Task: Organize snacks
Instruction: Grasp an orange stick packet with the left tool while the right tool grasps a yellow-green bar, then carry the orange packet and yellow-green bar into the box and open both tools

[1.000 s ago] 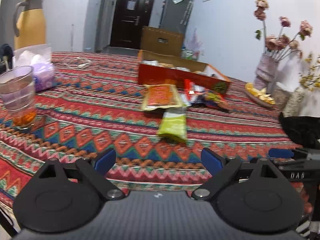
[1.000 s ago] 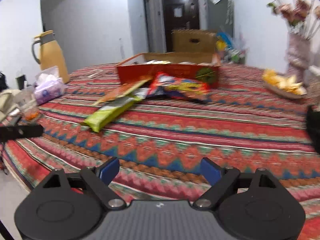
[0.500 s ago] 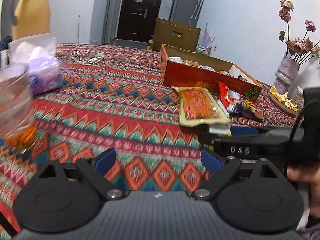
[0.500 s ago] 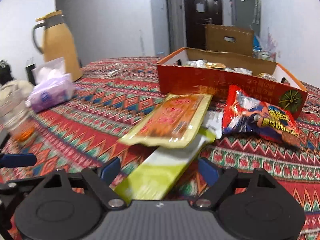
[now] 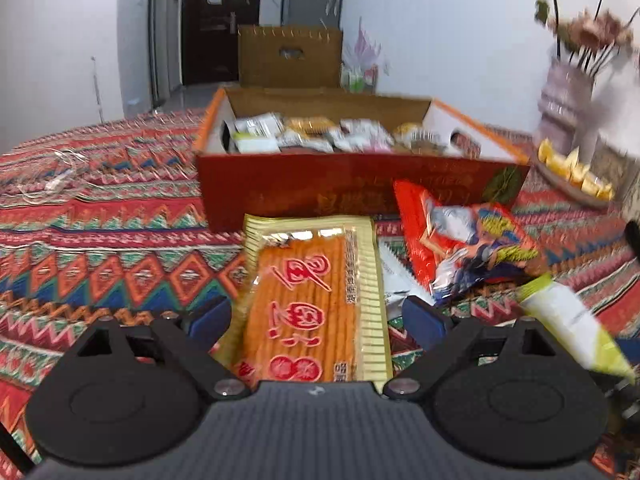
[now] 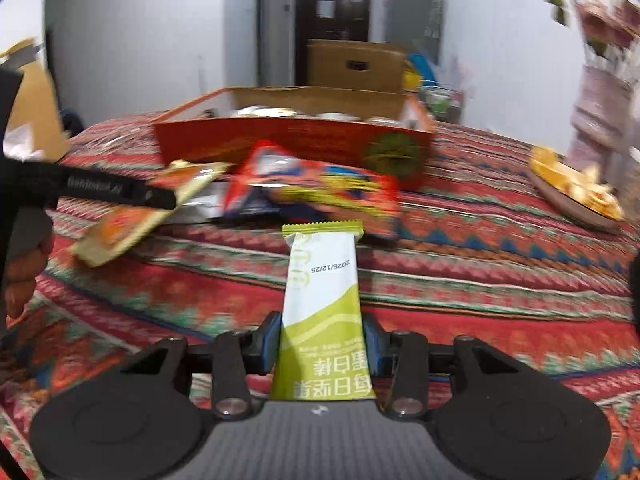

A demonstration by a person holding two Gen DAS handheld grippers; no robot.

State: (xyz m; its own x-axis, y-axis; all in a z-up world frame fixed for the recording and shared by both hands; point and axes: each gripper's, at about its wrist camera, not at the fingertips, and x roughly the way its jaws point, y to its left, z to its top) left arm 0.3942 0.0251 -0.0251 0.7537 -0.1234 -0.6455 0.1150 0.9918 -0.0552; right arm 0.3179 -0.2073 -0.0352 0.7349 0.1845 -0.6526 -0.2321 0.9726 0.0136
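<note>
An open red snack box (image 5: 360,184) holds several small packets. In front of it lie an orange-and-gold packet (image 5: 316,300), a red chip bag (image 5: 460,236) and a white wrapper (image 5: 394,280). My left gripper (image 5: 316,318) is open, its blue pads either side of the orange packet's near end without pressing it. My right gripper (image 6: 322,336) is closing its jaws on a green-and-white bar (image 6: 320,292), with the pads against the bar's edges. That bar (image 5: 572,328) shows tilted up at the right of the left wrist view. The red box (image 6: 288,144) stands beyond it.
A striped, patterned cloth (image 5: 100,272) covers the table. A plate of yellow snacks (image 6: 576,192) and a vase of flowers (image 5: 568,96) stand at the right. A white cable (image 5: 48,184) lies at the left. A cardboard box (image 5: 288,56) sits behind. A person's hand (image 6: 20,264) is at the left edge.
My left gripper swung right, from near the glass to over the orange packet. My right gripper moved in on the green bar and narrowed its jaws around it; the bar now points away from the orange packet.
</note>
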